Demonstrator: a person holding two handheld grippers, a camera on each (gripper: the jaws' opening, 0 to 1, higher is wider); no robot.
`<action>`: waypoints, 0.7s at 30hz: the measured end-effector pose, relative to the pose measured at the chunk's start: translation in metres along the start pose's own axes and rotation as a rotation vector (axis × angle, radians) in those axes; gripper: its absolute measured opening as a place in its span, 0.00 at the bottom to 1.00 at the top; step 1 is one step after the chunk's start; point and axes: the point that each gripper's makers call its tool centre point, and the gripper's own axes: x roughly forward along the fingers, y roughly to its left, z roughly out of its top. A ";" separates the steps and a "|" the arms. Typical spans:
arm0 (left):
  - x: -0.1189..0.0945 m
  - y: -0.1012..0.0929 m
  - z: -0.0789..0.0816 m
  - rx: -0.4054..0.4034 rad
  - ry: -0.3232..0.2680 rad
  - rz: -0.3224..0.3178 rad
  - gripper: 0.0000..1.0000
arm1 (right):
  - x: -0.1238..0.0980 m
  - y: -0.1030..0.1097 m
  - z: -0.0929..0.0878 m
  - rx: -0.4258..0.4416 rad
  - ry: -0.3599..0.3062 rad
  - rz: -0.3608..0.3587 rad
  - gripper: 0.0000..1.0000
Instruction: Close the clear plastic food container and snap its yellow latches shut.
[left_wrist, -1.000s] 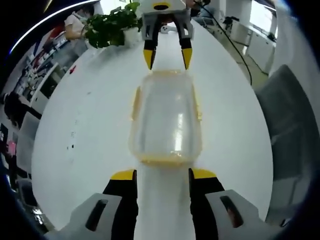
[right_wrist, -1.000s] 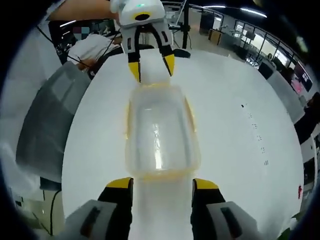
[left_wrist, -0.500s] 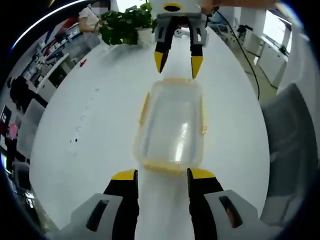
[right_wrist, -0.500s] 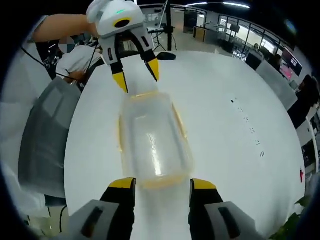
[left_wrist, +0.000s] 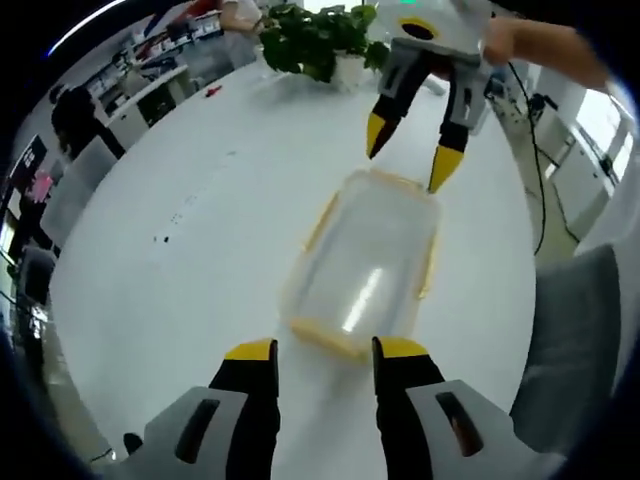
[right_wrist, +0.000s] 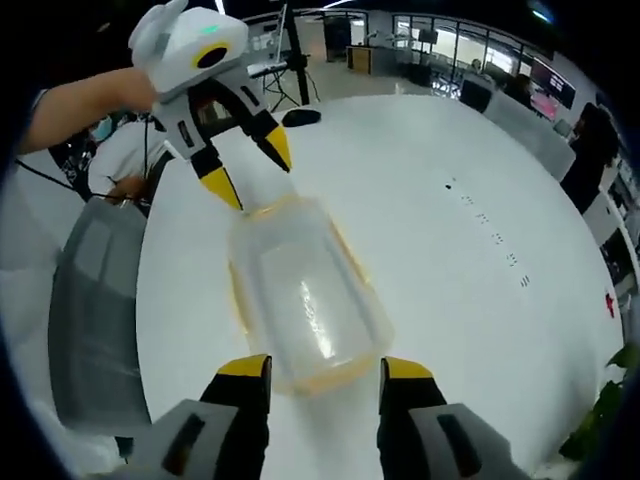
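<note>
Wide bare worktop (left_wrist: 170, 260) is left on both long sides of the container (left_wrist: 365, 265). Its two short ends are flanked by the left gripper (left_wrist: 322, 352) and right gripper (left_wrist: 408, 155), jaws parted. A potted plant (left_wrist: 318, 40) stands beyond.

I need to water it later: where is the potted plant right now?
In the left gripper view the potted plant stands at the far edge of the white table, beyond the clear container and just left of the right tongs.
</note>
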 end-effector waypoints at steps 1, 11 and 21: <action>0.001 0.001 -0.002 -0.009 0.012 0.010 0.35 | 0.000 -0.003 0.001 0.004 -0.008 -0.023 0.41; 0.006 -0.003 -0.009 -0.253 0.008 0.035 0.32 | -0.001 -0.009 -0.002 0.158 -0.007 -0.082 0.35; 0.007 -0.004 -0.010 -0.482 0.003 0.029 0.31 | 0.003 -0.007 -0.014 0.401 0.014 -0.097 0.32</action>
